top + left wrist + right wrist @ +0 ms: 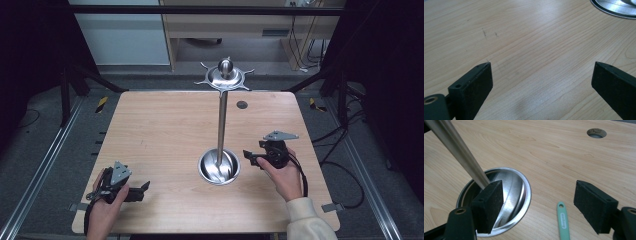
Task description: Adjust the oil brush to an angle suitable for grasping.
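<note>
Both grippers are empty with jaws spread: the left gripper (145, 187) near the desk's (160, 125) front-left corner, the right gripper (248, 157) just beside the metal stand's (221, 125) base. A green handle (563, 221) lies between the right jaws; likely best to lower squarely and close gently, clear of the base rim.

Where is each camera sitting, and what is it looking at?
High view: above the person's side, looking down at the table, the metal stand and both hands.
Left gripper view: rides the left gripper, aimed low over bare wood; its open black jaws show.
Right gripper view: rides the right gripper, facing the stand's round base and a green handle.
All three show the base.
</note>
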`<act>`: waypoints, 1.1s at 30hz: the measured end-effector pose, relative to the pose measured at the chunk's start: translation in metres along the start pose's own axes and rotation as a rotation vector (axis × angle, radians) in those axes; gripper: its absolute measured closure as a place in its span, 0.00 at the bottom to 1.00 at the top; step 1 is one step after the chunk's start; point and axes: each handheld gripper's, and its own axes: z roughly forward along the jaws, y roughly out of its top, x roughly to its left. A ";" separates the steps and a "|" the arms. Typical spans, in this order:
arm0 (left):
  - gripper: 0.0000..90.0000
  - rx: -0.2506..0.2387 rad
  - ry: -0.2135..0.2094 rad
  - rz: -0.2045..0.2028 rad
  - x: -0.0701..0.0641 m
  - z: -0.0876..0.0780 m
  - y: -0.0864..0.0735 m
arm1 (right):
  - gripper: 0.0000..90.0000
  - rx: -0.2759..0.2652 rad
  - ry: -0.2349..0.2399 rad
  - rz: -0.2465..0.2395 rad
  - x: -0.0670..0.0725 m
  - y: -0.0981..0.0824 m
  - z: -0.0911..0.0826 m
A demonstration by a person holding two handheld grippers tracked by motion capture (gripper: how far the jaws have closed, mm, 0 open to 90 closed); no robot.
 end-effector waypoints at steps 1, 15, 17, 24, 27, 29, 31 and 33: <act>0.03 0.001 -0.003 0.001 0.000 0.000 0.000 | 0.30 0.001 0.003 0.005 0.000 -0.001 0.000; 0.03 0.008 -0.004 0.009 0.000 0.000 0.001 | 0.66 0.086 0.065 -0.154 0.012 -0.009 0.007; 0.03 0.007 -0.004 0.009 0.000 0.001 0.001 | 0.74 0.110 0.069 -0.191 0.016 -0.011 0.010; 0.03 0.007 -0.004 0.010 -0.001 0.001 0.001 | 0.97 0.198 -0.011 -0.232 0.012 -0.019 0.018; 0.03 0.009 -0.005 0.012 -0.001 0.001 0.001 | 1.00 0.230 -0.044 -0.216 0.009 -0.022 0.020; 0.04 0.007 -0.004 0.011 -0.001 0.001 0.001 | 1.00 0.247 -0.068 -0.216 0.004 -0.023 0.022; 0.03 0.003 -0.006 0.008 -0.001 0.001 0.001 | 1.00 0.258 -0.082 -0.218 0.000 -0.025 0.024; 0.03 0.003 -0.006 0.008 -0.001 0.001 0.001 | 1.00 0.268 -0.083 -0.200 -0.004 -0.027 0.027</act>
